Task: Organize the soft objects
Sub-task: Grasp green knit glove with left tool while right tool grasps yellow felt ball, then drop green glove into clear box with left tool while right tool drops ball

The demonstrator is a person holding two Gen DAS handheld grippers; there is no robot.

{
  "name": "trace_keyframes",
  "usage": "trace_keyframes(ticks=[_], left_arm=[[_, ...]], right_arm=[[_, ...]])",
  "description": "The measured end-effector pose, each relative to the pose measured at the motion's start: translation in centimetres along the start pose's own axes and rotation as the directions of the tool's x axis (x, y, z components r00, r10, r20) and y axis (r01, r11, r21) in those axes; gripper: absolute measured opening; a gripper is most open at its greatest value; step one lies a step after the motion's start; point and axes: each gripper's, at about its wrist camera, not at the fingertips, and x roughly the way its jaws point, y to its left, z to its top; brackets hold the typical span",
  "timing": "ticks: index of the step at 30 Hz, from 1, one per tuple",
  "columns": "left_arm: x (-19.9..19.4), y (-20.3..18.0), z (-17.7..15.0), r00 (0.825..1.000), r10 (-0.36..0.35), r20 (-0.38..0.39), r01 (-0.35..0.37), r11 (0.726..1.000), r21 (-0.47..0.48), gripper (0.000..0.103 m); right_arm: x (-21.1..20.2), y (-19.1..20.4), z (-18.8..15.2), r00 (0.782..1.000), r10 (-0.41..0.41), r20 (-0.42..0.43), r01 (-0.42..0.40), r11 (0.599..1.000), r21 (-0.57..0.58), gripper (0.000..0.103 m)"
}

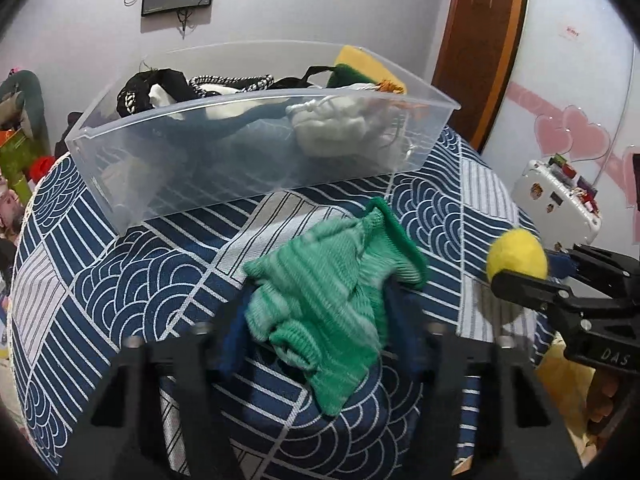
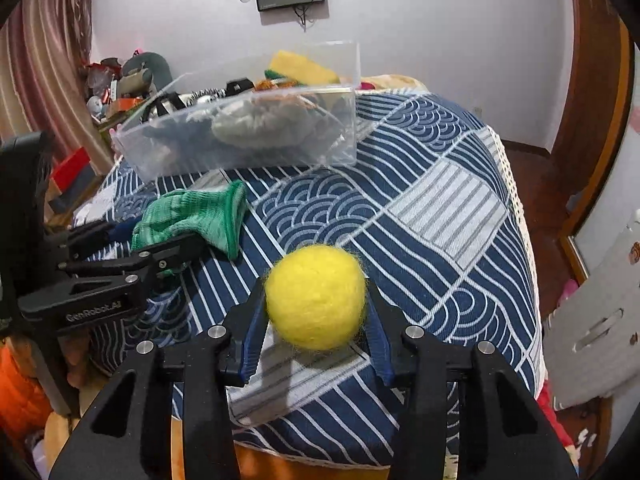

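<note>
The right gripper (image 2: 316, 312) has its jaws clamped on a fuzzy yellow ball (image 2: 316, 296), one blue-padded finger on each side, holding it above the bench (image 2: 440, 208) near the front edge; the bench wears a blue-and-white cloth of wave and stripe patches. From the left wrist the same ball (image 1: 517, 254) shows at the far right, pinched at the tip of the right gripper (image 1: 528, 276).

The left gripper (image 1: 320, 320) has a green knit glove (image 1: 332, 292) bunched between its jaws, which look closed in on the fabric (the pads are mostly buried in the knit, so the exact contact is hard to see); the glove's dark green cuff points toward the bin, and its fingers hang down toward the camera. In the right wrist view the glove (image 2: 188, 216) sits left of the ball, well apart from it, with the left gripper (image 2: 160, 246) reaching in from the left edge.

Behind both, toward the back of the bench, stands a clear plastic bin (image 1: 248, 168); it already holds a jumble of soft things: a grey bundle (image 1: 340, 128), black and white pieces, and a yellow and green item (image 1: 356, 66) at its far right corner.
</note>
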Motion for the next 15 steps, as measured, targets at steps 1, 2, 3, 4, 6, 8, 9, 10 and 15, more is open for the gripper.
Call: trace_keyframes(ticks=[1, 2, 3, 4, 6, 8, 9, 10, 15], left_arm=[[-0.2, 0.1, 0.0, 1.0, -0.006, 0.003, 0.006, 1.0, -0.002, 0.041], [-0.4, 0.2, 0.0, 1.0, -0.006, 0.008, 0.006, 1.0, -0.004, 0.038], [-0.6, 0.3, 0.1, 1.0, -0.005, 0.013, 0.005, 1.0, -0.005, 0.035], [-0.9, 0.4, 0.1, 1.0, -0.001, 0.025, 0.001, 1.0, -0.006, 0.032], [-1.6, 0.6, 0.3, 0.999, 0.012, 0.047, -0.012, 1.0, -0.005, 0.031], [-2.6, 0.8, 0.7, 0.996, 0.027, 0.079, -0.026, 1.0, -0.004, 0.031], [-3.0, 1.2, 0.8, 0.995, 0.029, 0.091, -0.028, 1.0, -0.004, 0.031], [-3.6, 1.3, 1.0, 0.994, 0.032, 0.107, -0.032, 0.999, -0.003, 0.031], [-5.9, 2.2, 2.7, 0.981, 0.06, 0.182, -0.06, 0.998, -0.007, 0.031]], right_arm=[[-0.2, 0.2, 0.0, 1.0, 0.002, 0.009, -0.002, 1.0, -0.001, 0.041], [-0.3, 0.3, 0.2, 1.0, 0.004, 0.017, -0.004, 1.0, -0.004, 0.041], [-0.4, 0.4, 0.3, 1.0, 0.005, 0.025, -0.004, 1.0, -0.007, 0.041], [-0.3, 0.5, 0.6, 0.999, 0.005, 0.031, -0.005, 1.0, -0.01, 0.041], [-0.4, 1.0, 1.2, 0.999, 0.008, 0.046, -0.007, 1.0, -0.017, 0.041], [-0.6, 1.4, 1.8, 0.998, 0.009, 0.061, -0.007, 1.0, -0.022, 0.041], [-0.7, 1.6, 2.2, 0.997, 0.012, 0.072, -0.01, 1.0, -0.027, 0.041], [-0.8, 1.8, 2.5, 0.997, 0.012, 0.079, -0.009, 0.999, -0.032, 0.041], [-1.2, 3.1, 4.3, 0.991, 0.011, 0.134, 0.0, 0.997, -0.076, 0.041]])
